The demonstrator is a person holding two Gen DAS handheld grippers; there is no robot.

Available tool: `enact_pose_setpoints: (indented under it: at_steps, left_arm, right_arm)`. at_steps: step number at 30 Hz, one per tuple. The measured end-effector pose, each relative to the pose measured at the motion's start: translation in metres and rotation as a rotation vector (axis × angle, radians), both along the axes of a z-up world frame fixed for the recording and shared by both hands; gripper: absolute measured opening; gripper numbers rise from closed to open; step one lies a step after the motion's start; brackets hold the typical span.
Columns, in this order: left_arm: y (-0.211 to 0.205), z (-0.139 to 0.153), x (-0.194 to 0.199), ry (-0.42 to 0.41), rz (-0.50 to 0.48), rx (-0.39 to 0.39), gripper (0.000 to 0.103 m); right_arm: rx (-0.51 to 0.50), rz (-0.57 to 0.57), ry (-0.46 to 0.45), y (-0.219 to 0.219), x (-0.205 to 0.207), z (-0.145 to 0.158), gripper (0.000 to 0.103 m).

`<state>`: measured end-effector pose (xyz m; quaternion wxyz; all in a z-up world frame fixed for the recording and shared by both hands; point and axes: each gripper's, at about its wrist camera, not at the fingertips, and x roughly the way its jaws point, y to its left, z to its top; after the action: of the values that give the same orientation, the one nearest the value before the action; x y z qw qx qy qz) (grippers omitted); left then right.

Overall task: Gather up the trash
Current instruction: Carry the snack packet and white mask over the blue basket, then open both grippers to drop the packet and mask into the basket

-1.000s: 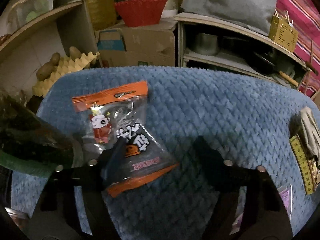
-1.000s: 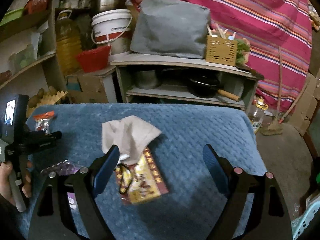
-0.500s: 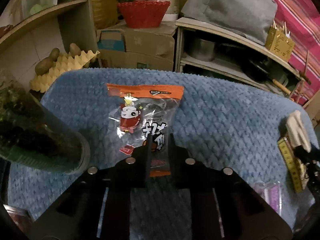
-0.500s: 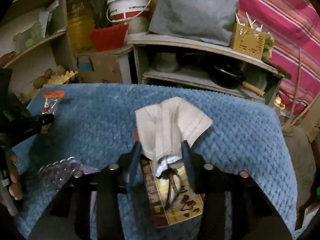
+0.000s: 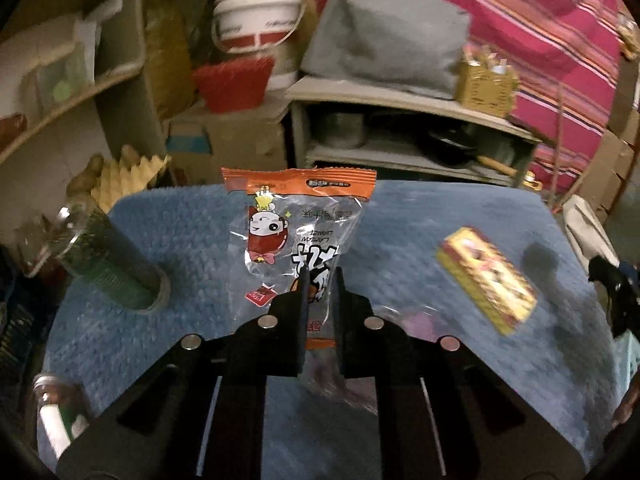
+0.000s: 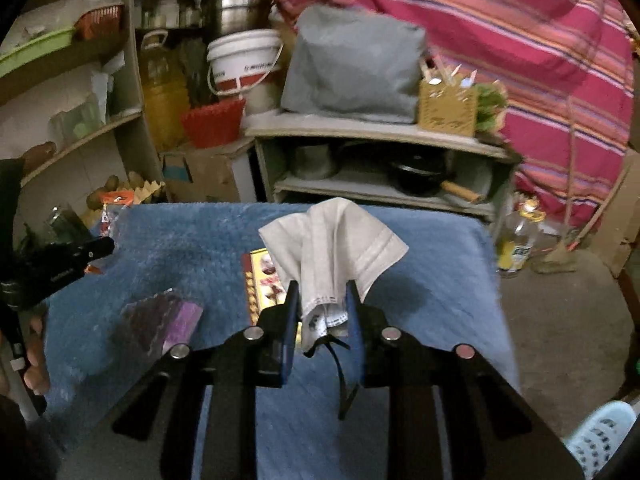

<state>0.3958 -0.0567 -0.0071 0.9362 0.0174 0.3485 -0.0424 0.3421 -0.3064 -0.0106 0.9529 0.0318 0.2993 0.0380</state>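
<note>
Two pieces of trash are already pinched and lifted, one in each tool. In the left tool [image 5: 319,280], whose fingers are pressed together, a clear snack wrapper [image 5: 298,236] with orange ends is held by its lower part and stands up ahead of the fingertips, above the blue-covered worktop [image 5: 200,248]. To the left of this tool a green-filled jar [image 5: 112,268] lies tilted on the cover; to its right a yellow box [image 5: 486,280] lies flat. In the right tool [image 6: 320,300], likewise closed, a pale crumpled mask [image 6: 336,248] is gripped at its bunched lower end, a dark strap dangling beneath. Left of that tool a purple wrapper [image 6: 168,320] lies on the cover, and the yellow box is partly hidden behind the mask.

By this judgement the picking is partly done: both held pieces are yet to be dropped, and the purple wrapper and box remain. A pale blue basket [image 6: 600,436] shows low to the right of the right tool, off the worktop edge, with bare floor between.
</note>
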Motion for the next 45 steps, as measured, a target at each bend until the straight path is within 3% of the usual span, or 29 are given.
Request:
enact_pose_setpoints:
  at_steps: [9, 21, 27, 37, 45]
  left_arm:
    - [-0.07, 0.018, -0.091, -0.065, -0.103, -0.019, 0.009]
    - [-0.189, 0.006, -0.177, -0.088, -0.288, -0.016, 0.009]
    - [-0.265, 0.005, -0.219, -0.108, -0.463, -0.031, 0.01]
    - [-0.361, -0.017, -0.251, -0.072, -0.619, -0.023, 0.01]
    - [-0.386, -0.021, -0.241, -0.027, -0.641, -0.036, 0.019]
  right_arm:
    - [-0.029, -0.092, -0.06, -0.061, -0.096, 0.029, 0.023]
    - [-0.032, -0.279, -0.012, -0.163, -0.193, 0.0, 0.023]
    - [0.008, -0.389, -0.007, -0.222, -0.237, -0.004, 0.023]
    - [0.042, -0.483, 0.011, -0.278, -0.279, -0.017, 0.023]
    - [0.067, -0.484, 0.014, -0.291, -0.28, -0.026, 0.023]
